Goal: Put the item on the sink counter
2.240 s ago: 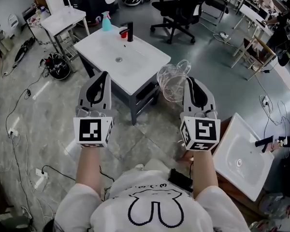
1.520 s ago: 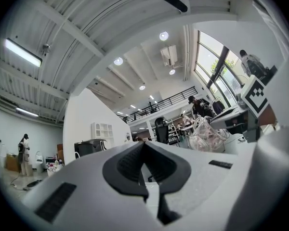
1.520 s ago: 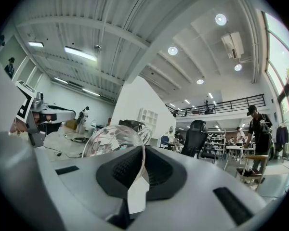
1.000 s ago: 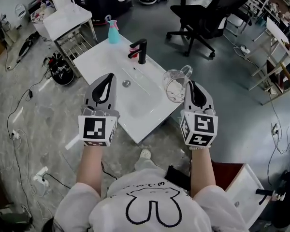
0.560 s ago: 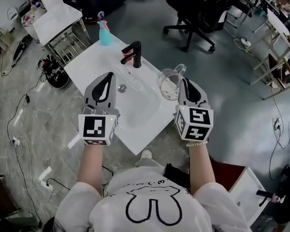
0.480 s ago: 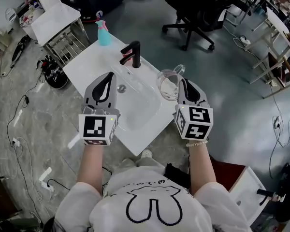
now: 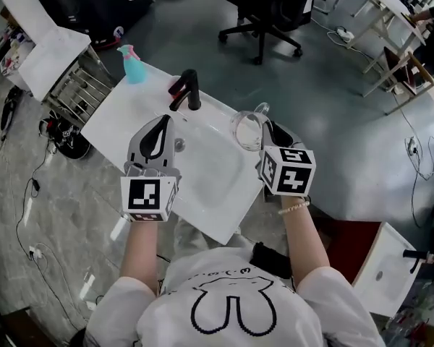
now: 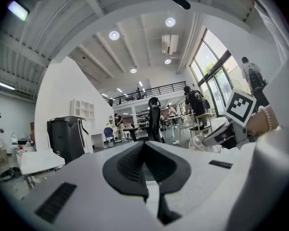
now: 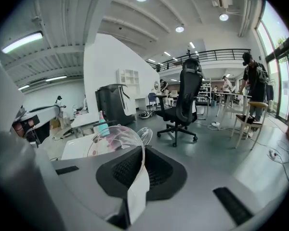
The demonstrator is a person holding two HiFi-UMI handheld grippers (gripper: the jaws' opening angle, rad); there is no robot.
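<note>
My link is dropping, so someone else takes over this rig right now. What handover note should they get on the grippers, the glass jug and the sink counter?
Left gripper: jaws together, nothing in them, above the sink counter.
Right gripper: shut on the rim of the clear glass jug.
Jug: held over the counter's right edge, to the right of the black faucet; not released.
Done: jug is at the counter.
Left: lower it onto a flat part of the counter, open the jaws, pull back.
</note>
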